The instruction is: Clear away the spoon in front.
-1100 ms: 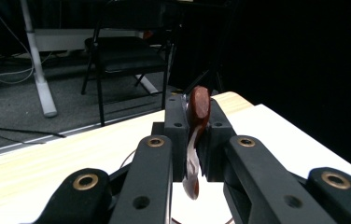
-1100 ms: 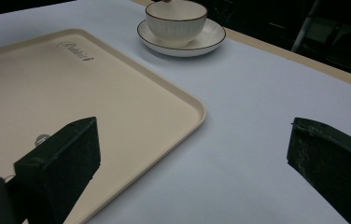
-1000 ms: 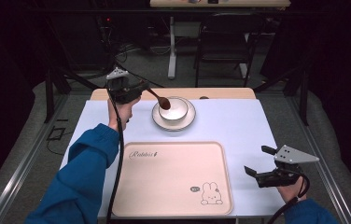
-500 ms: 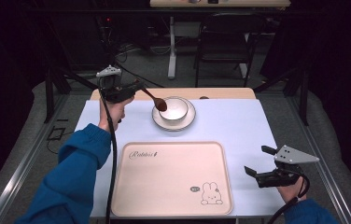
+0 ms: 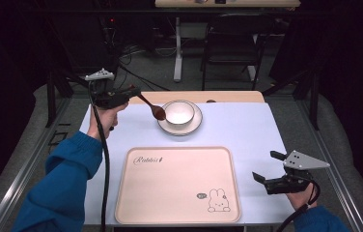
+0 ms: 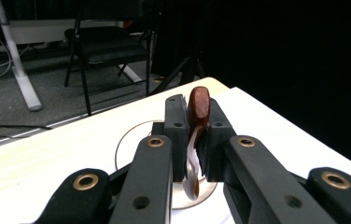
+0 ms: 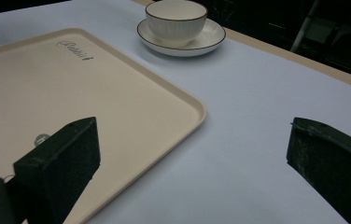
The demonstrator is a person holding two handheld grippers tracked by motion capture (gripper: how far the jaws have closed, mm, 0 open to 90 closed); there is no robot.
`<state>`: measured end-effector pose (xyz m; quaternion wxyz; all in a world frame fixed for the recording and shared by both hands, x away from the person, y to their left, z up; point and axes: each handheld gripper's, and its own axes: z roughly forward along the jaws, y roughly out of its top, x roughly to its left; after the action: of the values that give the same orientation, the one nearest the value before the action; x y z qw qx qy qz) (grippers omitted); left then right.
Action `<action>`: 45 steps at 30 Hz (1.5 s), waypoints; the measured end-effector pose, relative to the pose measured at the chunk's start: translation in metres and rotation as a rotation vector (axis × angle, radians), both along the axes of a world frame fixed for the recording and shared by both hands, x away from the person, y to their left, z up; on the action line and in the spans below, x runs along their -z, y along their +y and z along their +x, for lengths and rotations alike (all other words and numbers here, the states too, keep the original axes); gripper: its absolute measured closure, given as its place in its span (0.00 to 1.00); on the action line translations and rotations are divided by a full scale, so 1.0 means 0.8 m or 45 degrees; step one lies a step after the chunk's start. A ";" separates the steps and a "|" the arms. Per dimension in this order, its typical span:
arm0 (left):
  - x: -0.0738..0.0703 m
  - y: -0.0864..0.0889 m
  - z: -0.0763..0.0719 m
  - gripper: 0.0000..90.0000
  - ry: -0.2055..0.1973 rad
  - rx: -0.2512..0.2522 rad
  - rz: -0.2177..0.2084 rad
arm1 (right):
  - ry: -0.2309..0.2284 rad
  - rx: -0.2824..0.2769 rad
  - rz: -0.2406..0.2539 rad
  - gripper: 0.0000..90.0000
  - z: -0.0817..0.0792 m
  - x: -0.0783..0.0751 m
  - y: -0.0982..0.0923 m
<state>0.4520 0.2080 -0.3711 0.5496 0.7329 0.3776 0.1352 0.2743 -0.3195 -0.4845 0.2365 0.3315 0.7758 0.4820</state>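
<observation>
My left gripper [image 5: 134, 92] is shut on a dark brown spoon [image 5: 151, 106] and holds it in the air at the table's far left. The spoon's head hangs just left of a white bowl [image 5: 179, 111] that sits on a white saucer [image 5: 194, 126]. In the left gripper view the spoon [image 6: 198, 103] stands clamped between the two pads of that gripper [image 6: 196, 119], with the saucer [image 6: 129, 142] below. My right gripper [image 5: 265, 166] rests open and empty near the table's front right, beside the tray. Its view looks past its jaws [image 7: 194, 140] at the bowl [image 7: 176, 16].
A large beige tray [image 5: 177, 186] with a rabbit print lies bare on the white table [image 5: 237, 125] in front of the bowl; its corner [image 7: 183, 100] is near the right gripper. A chair [image 5: 230, 41] and desk legs stand beyond the table.
The left gripper has moved left and up with the spoon. The spoon's head has come out of the bowl and now hangs beside its left rim. The right gripper kept still.
</observation>
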 end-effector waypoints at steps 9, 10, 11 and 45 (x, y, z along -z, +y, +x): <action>-0.010 0.015 -0.017 0.93 0.025 0.059 0.033 | 0.002 0.001 0.000 0.02 0.000 0.000 0.000; -0.011 0.017 -0.018 0.93 0.031 0.068 0.039 | 0.002 0.001 0.000 0.02 0.000 0.000 0.000; -0.012 0.018 -0.019 0.93 0.039 0.079 0.040 | 0.002 0.001 -0.001 0.02 0.000 0.000 0.001; -0.002 0.041 -0.056 0.93 0.277 0.398 0.164 | 0.002 0.001 -0.006 0.02 0.000 0.000 0.002</action>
<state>0.4070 0.2407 -0.3696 0.4718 0.8265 0.3069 -0.0079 0.2741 -0.3182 -0.4843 0.2369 0.3318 0.7770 0.4797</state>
